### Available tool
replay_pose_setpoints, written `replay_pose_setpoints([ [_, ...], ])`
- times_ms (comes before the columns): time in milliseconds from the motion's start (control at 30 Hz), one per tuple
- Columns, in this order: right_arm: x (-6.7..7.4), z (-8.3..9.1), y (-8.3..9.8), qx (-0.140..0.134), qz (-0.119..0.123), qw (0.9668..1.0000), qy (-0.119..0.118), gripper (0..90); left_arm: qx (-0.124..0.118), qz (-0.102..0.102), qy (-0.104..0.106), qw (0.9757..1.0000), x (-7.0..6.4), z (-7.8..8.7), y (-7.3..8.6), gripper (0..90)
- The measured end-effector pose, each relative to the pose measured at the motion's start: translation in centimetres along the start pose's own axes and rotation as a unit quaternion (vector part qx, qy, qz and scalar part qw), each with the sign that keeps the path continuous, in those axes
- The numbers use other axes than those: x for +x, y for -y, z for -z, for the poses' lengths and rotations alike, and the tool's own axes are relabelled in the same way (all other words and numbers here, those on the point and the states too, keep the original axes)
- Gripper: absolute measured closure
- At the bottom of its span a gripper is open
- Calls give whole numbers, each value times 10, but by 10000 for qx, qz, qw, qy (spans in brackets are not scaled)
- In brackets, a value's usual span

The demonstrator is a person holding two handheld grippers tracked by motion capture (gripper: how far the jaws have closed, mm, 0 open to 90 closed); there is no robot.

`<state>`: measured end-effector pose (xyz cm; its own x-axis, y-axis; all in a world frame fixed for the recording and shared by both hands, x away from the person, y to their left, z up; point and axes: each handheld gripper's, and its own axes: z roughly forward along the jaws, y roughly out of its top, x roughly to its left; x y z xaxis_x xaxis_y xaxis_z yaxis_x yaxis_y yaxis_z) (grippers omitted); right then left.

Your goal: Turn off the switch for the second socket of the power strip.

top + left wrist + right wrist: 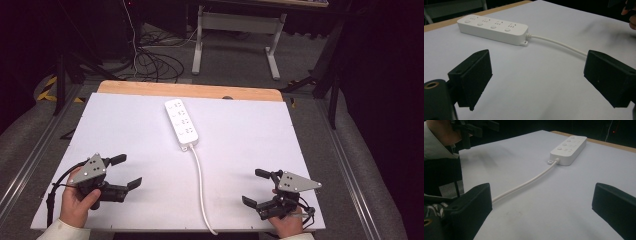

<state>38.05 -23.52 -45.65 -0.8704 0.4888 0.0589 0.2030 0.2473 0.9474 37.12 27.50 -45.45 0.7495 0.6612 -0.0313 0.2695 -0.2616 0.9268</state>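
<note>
Landmark: the white power strip point(181, 124) lies on the white board point(100, 125), past the middle towards the far wooden edge, sockets and buttons facing up
Cord: the white cable point(202, 185) leaves the strip's near end and runs towards the person, off the board's near edge
Left gripper point(125, 171): held near the person, well short of the strip and to the left of its cord; jaws spread wide, holding nothing
Right gripper point(256, 186): also near the person, to the right of the cord and well apart from the strip; jaws spread wide, nothing between them
From the left gripper view: the strip point(492, 28) sits ahead and up-left, the cord point(559, 44) passing towards the right jaw
From the right gripper view: the strip point(569, 150) sits ahead, the cord point(524, 185) running back towards the left jaw
Step in hand, as I read it: both tools poised, the reach for the strip not yet begun
Doing it well: come in level, straddle the strip across its narrow width, close on the plain sides rather than the buttons
Watch for: the cord dragging or tipping the strip; steady one end while the other tool works
</note>
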Motion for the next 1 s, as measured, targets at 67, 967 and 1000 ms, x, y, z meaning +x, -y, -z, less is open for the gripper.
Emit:
replay_pose_setpoints([
  [67,0,0,0,27,12,10000,11,35,1,29,-30,10000,0,2,5,86],
  [967,1,-5,1,263,114,9994,200,46,101,93,-663,9977,-1,16,29,87],
  [1000,1,-5,1,268,120,9994,205,46,92,143,-648,9978,-1,16,29,87],
])
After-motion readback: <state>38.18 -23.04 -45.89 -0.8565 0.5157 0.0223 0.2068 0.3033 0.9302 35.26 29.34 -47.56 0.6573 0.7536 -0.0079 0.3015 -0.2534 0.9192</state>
